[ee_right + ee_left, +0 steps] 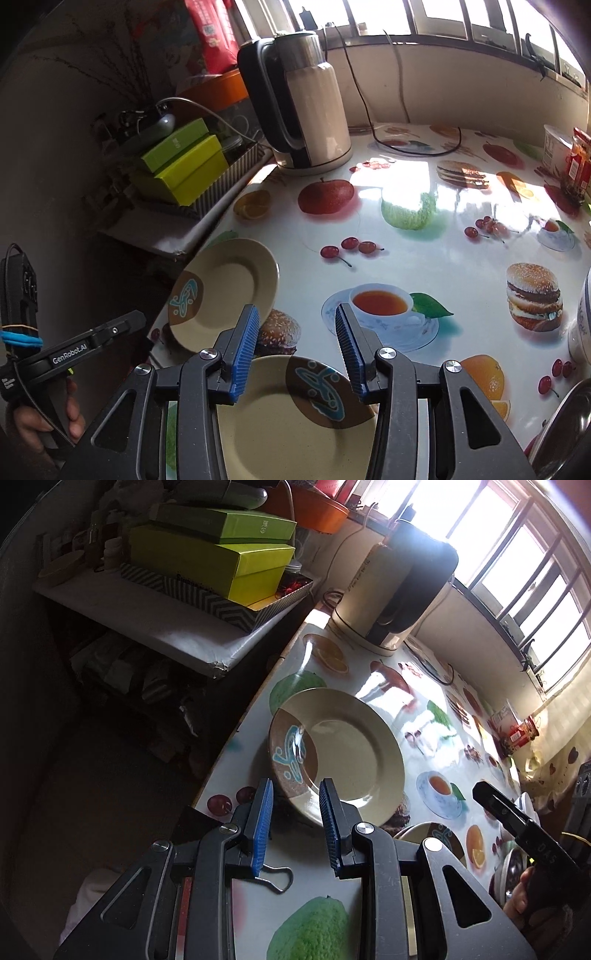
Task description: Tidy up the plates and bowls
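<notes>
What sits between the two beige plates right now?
Only printed tablecloth: a burger picture fills the stretch between the far plate and the near plate, clearest in the right wrist view.

I see a table (424,266) under a glossy fruit-and-burger print cloth, sunlight glaring off it from the barred window (461,18) along the far wall, a kettle (306,107) far left, and green boxes (181,166) on a dim side shelf (155,627).

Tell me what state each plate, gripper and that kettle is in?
Far plate: flat on the table's edge, empty.
Near plate: flat, empty, under the right gripper.
Left gripper: open, holding nothing.
Right gripper: open, holding nothing.
Kettle: upright, lid closed.
</notes>
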Motion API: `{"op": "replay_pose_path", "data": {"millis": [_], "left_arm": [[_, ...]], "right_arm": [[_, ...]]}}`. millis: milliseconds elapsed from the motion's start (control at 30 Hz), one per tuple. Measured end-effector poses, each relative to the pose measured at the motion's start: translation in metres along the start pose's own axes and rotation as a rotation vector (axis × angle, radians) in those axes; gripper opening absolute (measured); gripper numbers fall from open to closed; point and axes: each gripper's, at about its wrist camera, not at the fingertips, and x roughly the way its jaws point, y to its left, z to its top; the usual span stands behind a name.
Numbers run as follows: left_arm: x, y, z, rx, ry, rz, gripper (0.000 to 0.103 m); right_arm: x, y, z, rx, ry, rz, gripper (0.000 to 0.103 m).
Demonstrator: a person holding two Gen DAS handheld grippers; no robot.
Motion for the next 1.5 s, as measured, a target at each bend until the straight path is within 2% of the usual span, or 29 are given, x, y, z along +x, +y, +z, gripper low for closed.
{"op": "replay_pose_path", "data": {"millis": [533,933,1267,1467,1500], "left_arm": [[0.034,0.012,0.027,-0.027,0.038,-0.009,0.027],[0.053,0.016,0.031,-0.042,0.069,-0.013,0.027],[0.059,0.016,0.03,-0.045,0.074,-0.008,0.027],[0.063,0.017,0.029,-0.048,0.083,-0.008,0.022],[0.063,0.017,0.029,-0.05,0.084,-0.008,0.017]], "right_arm": [[0.059,0.013,0.028,-0.008,0.1,0.031,0.043],[0.091,0.008,0.03,0.024,0.166,0.042,0.034],[0.101,0.007,0.029,0.042,0.187,0.064,0.027],[0.105,0.002,0.029,0.069,0.199,0.084,0.02],[0.106,0.001,0.028,0.077,0.202,0.089,0.019]]}}
